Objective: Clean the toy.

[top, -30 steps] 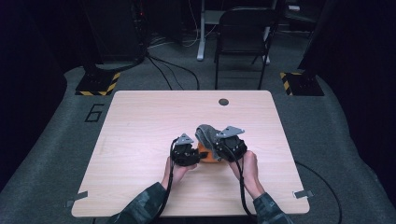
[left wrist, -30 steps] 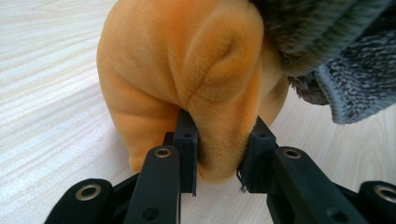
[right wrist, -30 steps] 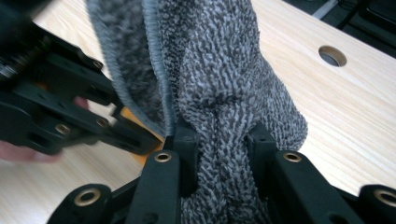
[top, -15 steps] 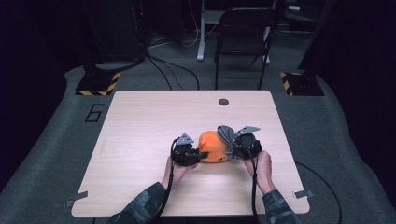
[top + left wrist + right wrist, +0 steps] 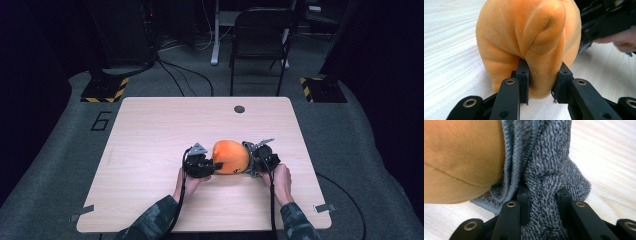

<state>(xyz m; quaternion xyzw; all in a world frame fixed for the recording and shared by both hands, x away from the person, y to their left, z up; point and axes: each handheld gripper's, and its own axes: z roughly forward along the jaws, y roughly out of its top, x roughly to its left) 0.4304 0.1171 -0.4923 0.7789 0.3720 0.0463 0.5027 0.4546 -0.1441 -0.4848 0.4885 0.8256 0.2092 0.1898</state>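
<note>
The left gripper (image 5: 541, 82) pinched a fold of the round orange plush (image 5: 529, 42), the right gripper (image 5: 544, 202) clamped fuzzy grey knit cloth (image 5: 549, 170)

Looks like a lab or recording studio set up for tests: dark grey carpet (image 5: 60, 150) marked with a large number six (image 5: 101, 121), hazard-striped black floor blocks (image 5: 106, 90), loose cables (image 5: 185, 75) trailing across the floor, a bare pale wood tabletop (image 5: 165, 130) with tape tabs (image 5: 81, 213) at its corners, and an empty black chair (image 5: 260, 40) behind
</note>
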